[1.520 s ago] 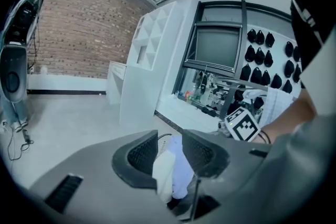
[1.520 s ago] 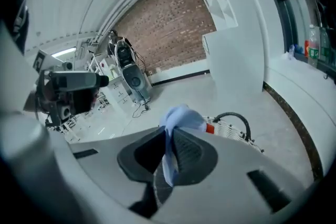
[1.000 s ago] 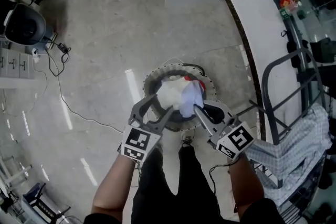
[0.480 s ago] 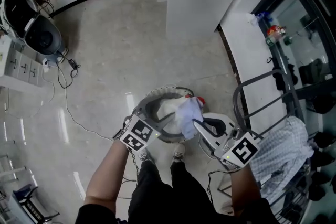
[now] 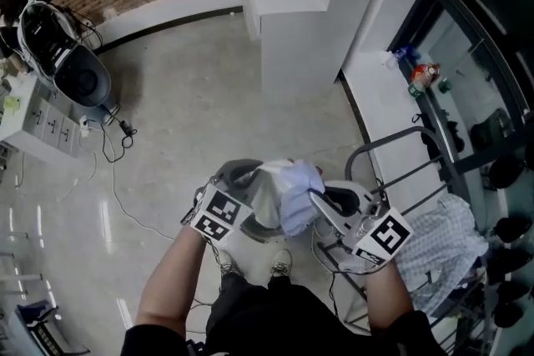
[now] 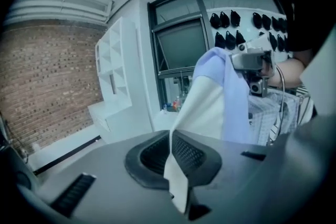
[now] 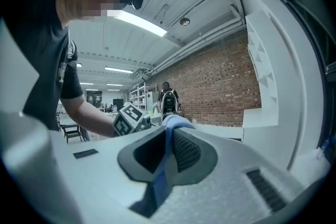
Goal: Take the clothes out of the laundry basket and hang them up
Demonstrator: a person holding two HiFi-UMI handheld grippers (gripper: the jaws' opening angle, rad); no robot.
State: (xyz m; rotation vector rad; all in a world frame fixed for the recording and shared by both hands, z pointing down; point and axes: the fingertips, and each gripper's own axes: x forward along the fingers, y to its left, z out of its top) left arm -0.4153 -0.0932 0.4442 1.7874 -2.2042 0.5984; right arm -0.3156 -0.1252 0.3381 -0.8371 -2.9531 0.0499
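Garment of white and pale-blue cloth [image 5: 292, 188] is clamped in jaws of left gripper [image 6: 171, 155] and right gripper [image 7: 169, 152]; hanging is not yet done.

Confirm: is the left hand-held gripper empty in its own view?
No, the left hand-held gripper has its jaws closed on a fold of the white garment.

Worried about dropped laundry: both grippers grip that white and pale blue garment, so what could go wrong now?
The left gripper pinches only a narrow fold of the white and pale blue garment, so it might slip free. The bunched cloth could snag on the dark metal drying rack beside the right gripper. A thin cable on the floor near the feet could trip the person.
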